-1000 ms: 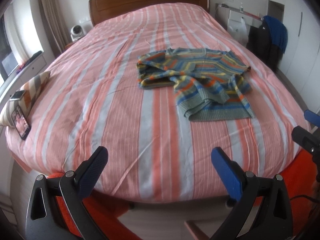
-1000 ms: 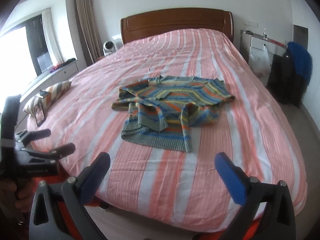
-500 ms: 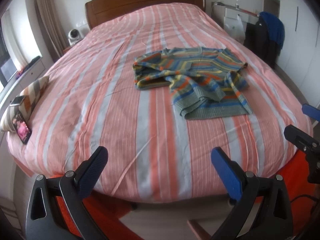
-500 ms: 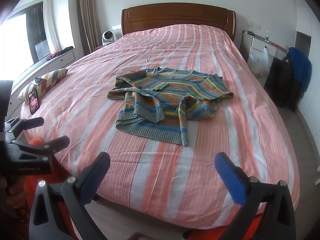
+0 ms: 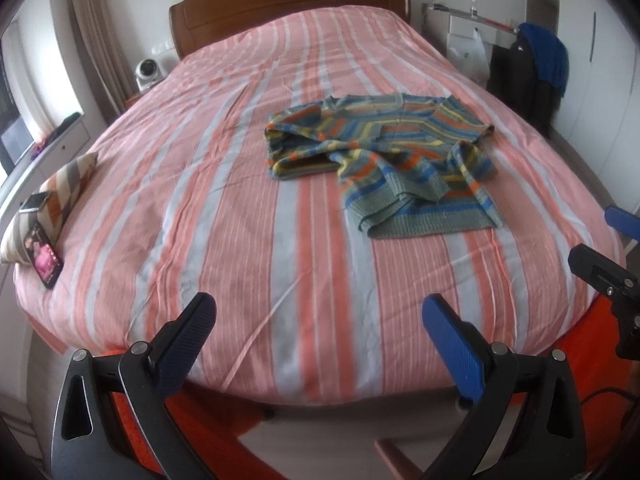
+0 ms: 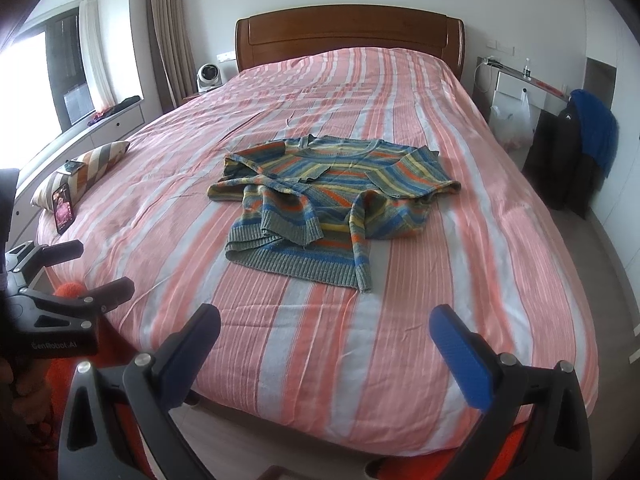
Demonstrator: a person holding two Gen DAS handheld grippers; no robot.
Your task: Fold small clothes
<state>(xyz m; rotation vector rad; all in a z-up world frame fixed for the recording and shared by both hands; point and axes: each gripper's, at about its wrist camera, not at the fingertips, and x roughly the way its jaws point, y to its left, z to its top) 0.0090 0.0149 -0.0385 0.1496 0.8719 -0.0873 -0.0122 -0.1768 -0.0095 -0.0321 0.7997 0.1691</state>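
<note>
Both hand-held grippers hang at the foot of the bed with their blue-padded fingers spread wide apart and nothing between them: the left gripper point(image 5: 316, 314) sits toward the bed's left half and the right gripper point(image 6: 325, 326) toward its right, each clear of the bedding. Ahead of them lies the wide bed covered by a pink, orange and pale-grey striped sheet point(image 6: 460, 184), with a curved brown wooden headboard point(image 6: 350, 36) at the far end against the wall. On the middle of the sheet, well apart from both grippers, rests the small knitted sweater with blue, orange, yellow and grey-green stripes point(image 6: 332, 196); it lies rumpled, its sleeves folded in over the body and its ribbed hem toward the foot of the bed. Near the bed's left edge sits a chevron-patterned cushion in brown, grey and white point(image 5: 56, 196), and a dark phone with a lit pink screen point(image 5: 43, 255) leans against it.
</note>
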